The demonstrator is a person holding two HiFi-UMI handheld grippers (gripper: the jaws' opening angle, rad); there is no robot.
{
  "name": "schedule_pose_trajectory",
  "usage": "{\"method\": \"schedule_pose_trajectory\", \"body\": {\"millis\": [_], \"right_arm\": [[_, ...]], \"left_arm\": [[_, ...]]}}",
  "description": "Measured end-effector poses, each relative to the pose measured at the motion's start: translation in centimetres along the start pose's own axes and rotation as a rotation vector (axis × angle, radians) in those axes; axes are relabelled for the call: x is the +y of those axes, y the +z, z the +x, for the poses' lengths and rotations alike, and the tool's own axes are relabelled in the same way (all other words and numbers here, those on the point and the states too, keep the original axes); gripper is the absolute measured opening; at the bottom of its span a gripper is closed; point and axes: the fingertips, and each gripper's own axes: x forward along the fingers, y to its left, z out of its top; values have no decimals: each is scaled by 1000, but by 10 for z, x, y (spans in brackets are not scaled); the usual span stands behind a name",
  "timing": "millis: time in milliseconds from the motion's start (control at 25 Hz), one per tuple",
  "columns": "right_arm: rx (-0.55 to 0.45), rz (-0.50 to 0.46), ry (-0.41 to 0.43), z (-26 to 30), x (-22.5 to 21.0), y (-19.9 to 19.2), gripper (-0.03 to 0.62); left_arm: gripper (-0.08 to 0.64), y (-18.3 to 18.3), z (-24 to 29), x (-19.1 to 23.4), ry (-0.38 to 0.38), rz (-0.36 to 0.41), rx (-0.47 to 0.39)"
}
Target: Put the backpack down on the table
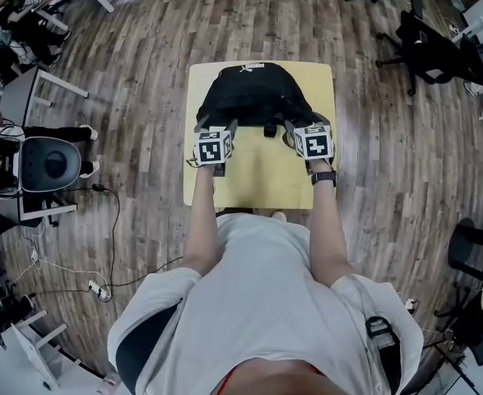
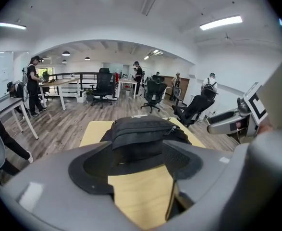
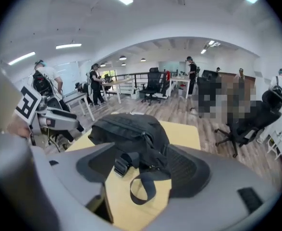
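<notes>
A black backpack (image 1: 253, 97) lies on the far half of the small yellow table (image 1: 262, 179). Both grippers hover just in front of it over the table's middle. My left gripper (image 1: 215, 126) is open; in the left gripper view the backpack (image 2: 141, 134) shows beyond the wide jaws (image 2: 138, 170), with no pad touching it. My right gripper (image 1: 295, 123) is also open. In the right gripper view the backpack (image 3: 126, 131) and its loose strap loop (image 3: 143, 186) lie past the gripper (image 3: 141, 172), free of the pads.
The table stands on a wooden floor. A black office chair (image 1: 426, 44) is at the far right, a grey seat (image 1: 48, 164) and a cable (image 1: 113, 237) at the left. Desks, chairs and several people (image 2: 35, 83) fill the room behind.
</notes>
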Motion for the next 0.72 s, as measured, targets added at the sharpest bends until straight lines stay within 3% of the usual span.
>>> {"method": "schedule_pose_trajectory", "body": {"millis": [160, 280, 440, 720], "right_arm": [[-155, 44, 19, -29, 6, 39, 325], [-214, 18, 22, -47, 14, 59, 322], [-309, 8, 5, -77, 17, 87, 243], [-456, -17, -8, -131, 29, 130, 177]], "left_arm": [[321, 30, -22, -19, -25, 5, -82], [312, 54, -42, -24, 16, 26, -158], [269, 95, -77, -31, 55, 27, -293], [210, 138, -134, -46, 52, 34, -449]]}}
